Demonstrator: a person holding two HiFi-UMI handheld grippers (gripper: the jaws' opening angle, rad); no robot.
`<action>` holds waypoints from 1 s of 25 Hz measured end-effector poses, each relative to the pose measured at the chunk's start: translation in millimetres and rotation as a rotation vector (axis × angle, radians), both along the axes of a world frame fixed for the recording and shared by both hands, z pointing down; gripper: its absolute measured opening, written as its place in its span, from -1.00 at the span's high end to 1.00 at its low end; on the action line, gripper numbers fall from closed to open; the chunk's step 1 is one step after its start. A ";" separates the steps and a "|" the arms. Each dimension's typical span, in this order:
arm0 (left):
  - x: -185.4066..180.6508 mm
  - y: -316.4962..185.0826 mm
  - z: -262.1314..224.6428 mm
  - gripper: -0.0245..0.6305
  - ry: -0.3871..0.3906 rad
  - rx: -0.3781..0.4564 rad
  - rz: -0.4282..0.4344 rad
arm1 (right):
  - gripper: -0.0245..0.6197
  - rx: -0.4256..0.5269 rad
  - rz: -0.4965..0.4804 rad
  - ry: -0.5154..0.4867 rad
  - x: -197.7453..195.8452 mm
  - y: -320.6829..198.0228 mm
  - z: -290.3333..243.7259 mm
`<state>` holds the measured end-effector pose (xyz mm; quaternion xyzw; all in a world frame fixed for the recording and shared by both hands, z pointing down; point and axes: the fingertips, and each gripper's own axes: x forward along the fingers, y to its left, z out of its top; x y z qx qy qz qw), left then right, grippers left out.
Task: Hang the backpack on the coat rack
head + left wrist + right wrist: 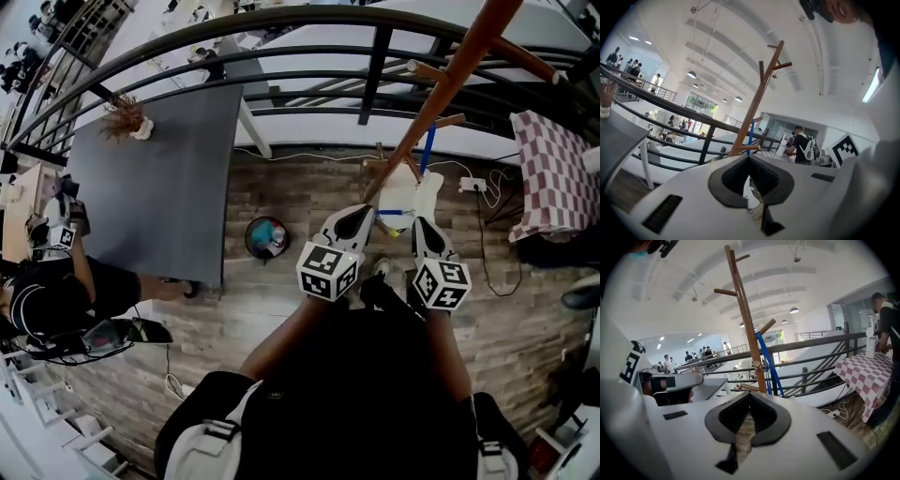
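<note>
Backpack x1, white, at base of 1 coat rack, L gripper & R gripper fingers closed, empty.

L gripper jaws tog., rack ahead

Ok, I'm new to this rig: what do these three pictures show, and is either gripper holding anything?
No robot arm here: a person holds a two-jaw gripper in each hand. The head view looks steeply down from the person's head onto the left gripper and right gripper above a wooden floor. The other two views ride on the grippers and look along their jaws. Both pairs of jaws are shut, holding nothing. Ahead stands the wooden coat rack. A white bag with a blue strap sits low against its pole; whether it hangs or stands, I cannot tell. A grey table is at the left.
</note>
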<state>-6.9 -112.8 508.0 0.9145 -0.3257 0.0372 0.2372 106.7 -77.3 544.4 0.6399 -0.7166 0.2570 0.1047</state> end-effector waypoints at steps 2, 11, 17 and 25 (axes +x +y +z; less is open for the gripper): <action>-4.4 6.6 -1.1 0.90 -0.006 0.014 0.010 | 0.88 0.007 0.000 -0.003 -3.5 6.1 -3.6; -9.4 30.8 -4.4 0.90 -0.013 0.034 -0.002 | 0.88 0.039 -0.038 -0.003 -18.4 21.9 -10.4; 2.1 35.6 -9.3 0.90 -0.010 0.039 -0.007 | 0.88 0.039 -0.080 0.000 -26.0 26.2 -13.5; 9.3 36.1 -12.3 0.90 -0.034 0.065 -0.033 | 0.89 0.068 -0.131 -0.012 -27.1 28.9 -13.9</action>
